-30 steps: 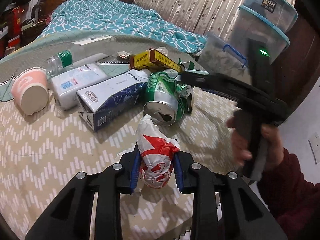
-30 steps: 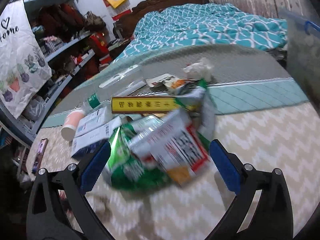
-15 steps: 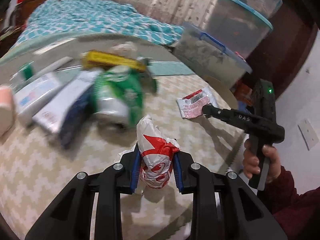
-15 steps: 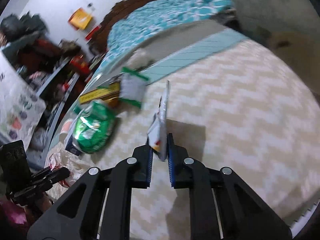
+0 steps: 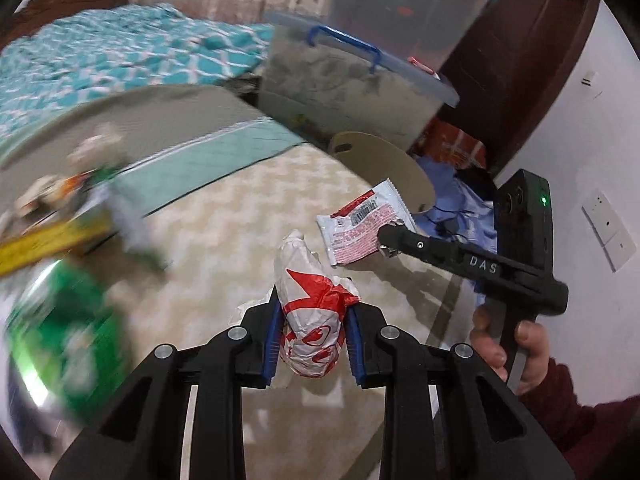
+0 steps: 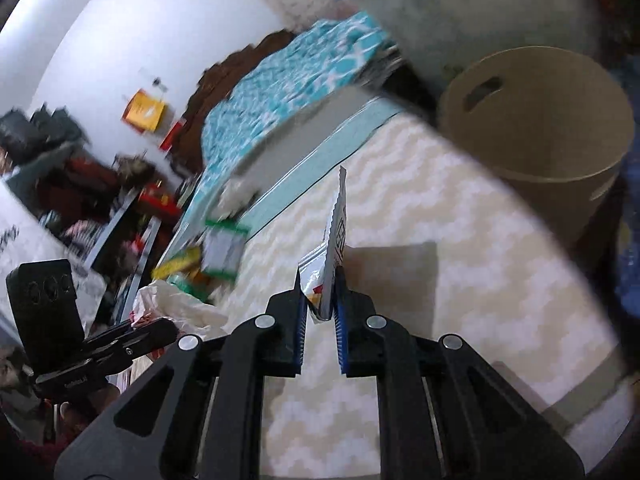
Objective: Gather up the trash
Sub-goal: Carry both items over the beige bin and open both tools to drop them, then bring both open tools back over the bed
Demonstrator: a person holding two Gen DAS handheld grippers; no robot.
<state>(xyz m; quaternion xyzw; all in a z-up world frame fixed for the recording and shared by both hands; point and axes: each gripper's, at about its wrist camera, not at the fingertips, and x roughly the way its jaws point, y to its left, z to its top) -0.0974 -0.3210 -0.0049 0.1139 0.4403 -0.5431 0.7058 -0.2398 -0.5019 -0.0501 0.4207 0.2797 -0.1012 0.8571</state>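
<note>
The left gripper [image 5: 312,322] was clamped on a crumpled white wrapper with red print [image 5: 310,316], its blue pads pressing both sides. The wrapper stood upright between the jaws, above the cream chevron-patterned bed cover [image 5: 224,216]. The red marks on it could not be read as words.

The right gripper [image 6: 320,300] was clamped on a flat silver and red snack packet [image 6: 334,236], held edge-on in its own camera. Its jaws had only just been closing, with the packet between them. In the left wrist view the same packet [image 5: 362,226] showed a barcode and blocks of red small print, too fine to read. The right gripper body [image 5: 472,260] carried the white letters "DAS", with a green light lit on its upright housing. A hand [image 5: 516,350] in a dark red sleeve gripped its handle.

A tan round bin [image 6: 536,128] with a slot handle stood beside the bed edge, beyond the packet. Clear storage boxes with blue lids and a blue handle [image 5: 352,76] stood behind the bin.

Remaining trash lay at the left of the left wrist view, heavily blurred: a green can [image 5: 60,340] and a yellow box [image 5: 48,242] whose printing could not be read. A teal patterned quilt [image 5: 120,52] lay on the bed beyond. A white wall switch plate [image 5: 608,232] was at the right.
</note>
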